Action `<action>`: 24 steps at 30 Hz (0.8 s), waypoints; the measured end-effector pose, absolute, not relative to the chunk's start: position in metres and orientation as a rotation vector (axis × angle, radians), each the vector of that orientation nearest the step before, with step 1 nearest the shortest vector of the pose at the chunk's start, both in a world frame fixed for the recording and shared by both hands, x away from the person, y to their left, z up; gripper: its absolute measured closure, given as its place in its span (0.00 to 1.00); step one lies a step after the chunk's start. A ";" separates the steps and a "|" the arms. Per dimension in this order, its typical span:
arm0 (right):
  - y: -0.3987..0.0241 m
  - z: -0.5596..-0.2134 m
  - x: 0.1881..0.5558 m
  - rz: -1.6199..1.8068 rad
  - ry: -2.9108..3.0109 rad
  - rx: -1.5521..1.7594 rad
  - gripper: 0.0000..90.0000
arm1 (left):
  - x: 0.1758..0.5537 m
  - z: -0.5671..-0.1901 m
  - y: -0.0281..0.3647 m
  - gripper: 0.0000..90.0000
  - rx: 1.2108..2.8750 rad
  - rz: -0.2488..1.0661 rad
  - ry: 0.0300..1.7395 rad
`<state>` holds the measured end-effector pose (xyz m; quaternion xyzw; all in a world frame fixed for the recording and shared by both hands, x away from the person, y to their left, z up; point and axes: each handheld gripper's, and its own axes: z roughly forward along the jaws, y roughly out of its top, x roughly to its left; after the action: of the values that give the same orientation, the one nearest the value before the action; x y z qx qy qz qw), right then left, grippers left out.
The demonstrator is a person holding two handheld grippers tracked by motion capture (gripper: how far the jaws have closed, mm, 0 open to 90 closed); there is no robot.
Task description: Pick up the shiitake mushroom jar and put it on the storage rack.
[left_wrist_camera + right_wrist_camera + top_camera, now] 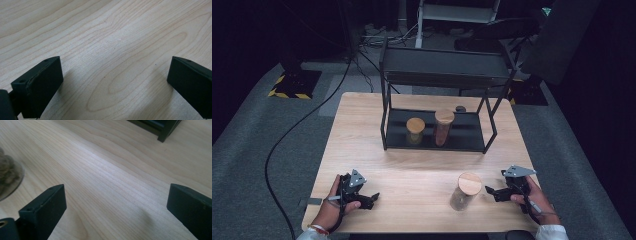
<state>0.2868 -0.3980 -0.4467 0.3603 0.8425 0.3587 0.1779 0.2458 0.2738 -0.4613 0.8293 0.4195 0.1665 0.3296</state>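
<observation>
Your right hand-held gripper [490, 190] rests on the tabletop [412, 165] near the front right corner, jaws spread wide with nothing but bare wood between them. The jar [465, 190] with the wooden lid stands upright just to its left, apart from the jaw tips; in the right gripper view its base [8, 180] sits at the left edge, outside the jaws. Your left hand-held gripper [373, 196] lies near the front left, likewise released, bare wood between its jaws [110, 82]. Nothing stands between the right gripper and the jar. Farther back, a black rack [447, 70] holds two more lidded jars on its lower shelf: a short one [415, 131] and a taller one [443, 127], side by side. A rack foot [165, 132] shows at the top of the right gripper view.
</observation>
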 end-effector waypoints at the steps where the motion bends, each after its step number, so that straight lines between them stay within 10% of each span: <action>1: -0.399 -0.442 0.285 1.024 2.390 1.005 0.03 | 0.246 -0.461 0.274 0.00 2.169 0.435 1.097; 24: -0.399 -0.400 0.268 1.162 2.487 0.778 0.03 | 0.246 -0.461 0.274 0.00 2.169 0.436 1.097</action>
<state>0.2682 -0.3989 -0.4001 0.2698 0.8626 0.4031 0.1436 0.2458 0.2739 -0.4613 0.8293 0.4194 0.1665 0.3296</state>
